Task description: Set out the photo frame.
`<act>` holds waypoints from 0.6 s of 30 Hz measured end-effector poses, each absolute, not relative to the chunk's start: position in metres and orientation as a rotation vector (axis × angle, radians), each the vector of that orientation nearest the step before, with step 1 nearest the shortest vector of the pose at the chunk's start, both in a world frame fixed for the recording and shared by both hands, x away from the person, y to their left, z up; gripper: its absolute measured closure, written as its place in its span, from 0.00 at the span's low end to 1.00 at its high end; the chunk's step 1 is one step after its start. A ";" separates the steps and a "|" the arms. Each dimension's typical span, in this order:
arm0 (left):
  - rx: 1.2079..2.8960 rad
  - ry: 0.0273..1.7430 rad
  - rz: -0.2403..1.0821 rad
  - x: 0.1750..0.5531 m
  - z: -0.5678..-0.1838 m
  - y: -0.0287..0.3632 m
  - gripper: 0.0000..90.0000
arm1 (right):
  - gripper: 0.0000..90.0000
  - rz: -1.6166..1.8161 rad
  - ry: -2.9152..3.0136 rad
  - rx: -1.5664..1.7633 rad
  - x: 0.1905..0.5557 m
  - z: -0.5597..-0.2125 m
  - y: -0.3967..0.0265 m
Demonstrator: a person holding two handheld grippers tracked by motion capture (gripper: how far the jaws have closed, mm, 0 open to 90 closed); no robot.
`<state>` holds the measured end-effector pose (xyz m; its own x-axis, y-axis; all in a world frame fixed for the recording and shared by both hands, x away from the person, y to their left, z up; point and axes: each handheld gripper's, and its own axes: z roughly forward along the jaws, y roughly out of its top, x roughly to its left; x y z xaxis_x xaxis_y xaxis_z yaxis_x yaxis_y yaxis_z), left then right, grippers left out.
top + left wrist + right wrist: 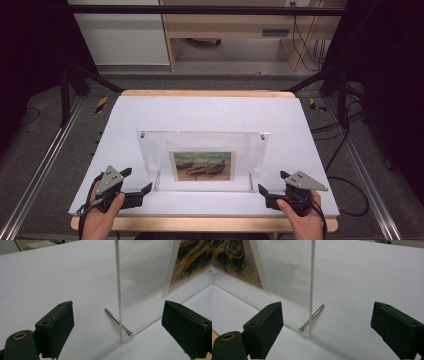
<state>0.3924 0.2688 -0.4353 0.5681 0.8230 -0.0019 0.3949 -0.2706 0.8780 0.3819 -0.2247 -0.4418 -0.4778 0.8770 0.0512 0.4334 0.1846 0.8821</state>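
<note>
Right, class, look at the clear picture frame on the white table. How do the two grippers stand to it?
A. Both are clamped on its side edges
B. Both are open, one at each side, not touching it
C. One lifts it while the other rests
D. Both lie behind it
B: the left gripper and the right gripper sit open either side of the upright frame, with gaps between.

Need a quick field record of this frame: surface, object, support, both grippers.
surface: white table
object: clear acrylic frame, upright, a boat painting inside
support: metal pins through the lower corners, left pin, right pin
left gripper: open, fingers apart, at the frame's left edge, not touching
right gripper: open, at the frame's right edge, not touching
</note>
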 end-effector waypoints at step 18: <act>1.735 1.102 0.696 0.393 -0.432 0.307 0.13 | 0.19 1.111 1.936 1.244 0.372 -0.448 -0.247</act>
